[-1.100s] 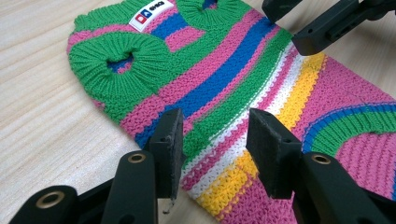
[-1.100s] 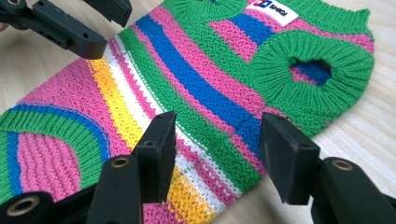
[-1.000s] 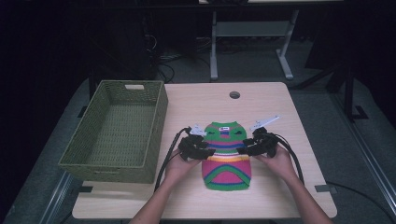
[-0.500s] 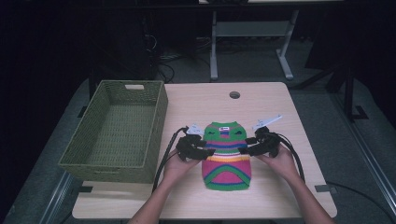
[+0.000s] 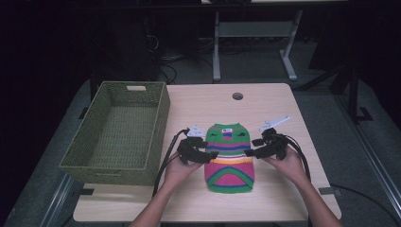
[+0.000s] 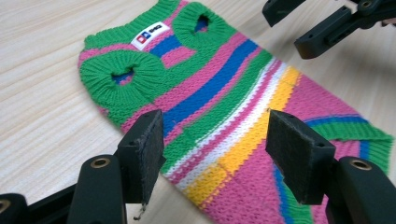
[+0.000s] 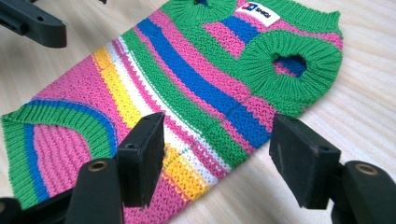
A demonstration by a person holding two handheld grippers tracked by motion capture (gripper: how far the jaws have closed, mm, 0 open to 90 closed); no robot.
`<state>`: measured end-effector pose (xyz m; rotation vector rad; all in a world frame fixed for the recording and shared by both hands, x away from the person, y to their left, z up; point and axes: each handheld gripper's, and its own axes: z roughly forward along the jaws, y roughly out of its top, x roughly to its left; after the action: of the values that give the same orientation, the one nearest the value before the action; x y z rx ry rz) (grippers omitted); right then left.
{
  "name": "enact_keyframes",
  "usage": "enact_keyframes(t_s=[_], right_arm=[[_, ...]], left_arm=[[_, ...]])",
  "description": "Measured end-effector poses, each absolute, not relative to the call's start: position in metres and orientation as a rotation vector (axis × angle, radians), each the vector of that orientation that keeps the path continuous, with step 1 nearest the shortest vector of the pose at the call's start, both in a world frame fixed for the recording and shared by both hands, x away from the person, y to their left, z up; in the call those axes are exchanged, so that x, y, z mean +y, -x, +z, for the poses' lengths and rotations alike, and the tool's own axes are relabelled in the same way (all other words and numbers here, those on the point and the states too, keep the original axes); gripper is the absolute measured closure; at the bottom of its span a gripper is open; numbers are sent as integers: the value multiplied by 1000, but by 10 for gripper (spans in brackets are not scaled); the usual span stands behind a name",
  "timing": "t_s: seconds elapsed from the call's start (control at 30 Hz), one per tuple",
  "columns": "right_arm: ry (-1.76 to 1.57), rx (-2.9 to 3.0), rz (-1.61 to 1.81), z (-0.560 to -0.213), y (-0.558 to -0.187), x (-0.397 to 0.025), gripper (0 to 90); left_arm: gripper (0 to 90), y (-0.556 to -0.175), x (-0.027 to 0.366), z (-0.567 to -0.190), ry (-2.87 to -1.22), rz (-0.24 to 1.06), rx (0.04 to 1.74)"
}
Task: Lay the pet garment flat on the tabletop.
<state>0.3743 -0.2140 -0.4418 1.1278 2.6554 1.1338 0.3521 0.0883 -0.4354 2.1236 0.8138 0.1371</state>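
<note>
Both hands reach in low, left gripper (image 5: 211, 154) and right gripper (image 5: 249, 152) spread wide, jaws straddling opposite edges of the striped sweater (image 5: 229, 157), gripping nothing.

One light wooden table (image 5: 279, 113) stood in the high view. On it lay one knitted striped sweater (image 5: 229, 158), small and flat, with two green-ribbed sleeve openings and one white label at its collar. One green woven basket (image 5: 118, 127) sat at the table's left side, with one handle slot visible in its far wall. There were two claws: the left claw (image 5: 213, 154) and the right claw (image 5: 248, 152), each with two black jaws, each held by one hand. One round hole (image 5: 237, 96) marked the tabletop near its far edge.
</note>
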Motion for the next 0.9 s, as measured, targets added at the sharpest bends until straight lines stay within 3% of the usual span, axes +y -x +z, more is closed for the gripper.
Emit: enact_keyframes(t_s=[0.9], right_arm=[[-1122, 2646, 1170, -440, -353, -234, 318]], left_arm=[[306, -326, 102, -433, -2102, 179, 789]])
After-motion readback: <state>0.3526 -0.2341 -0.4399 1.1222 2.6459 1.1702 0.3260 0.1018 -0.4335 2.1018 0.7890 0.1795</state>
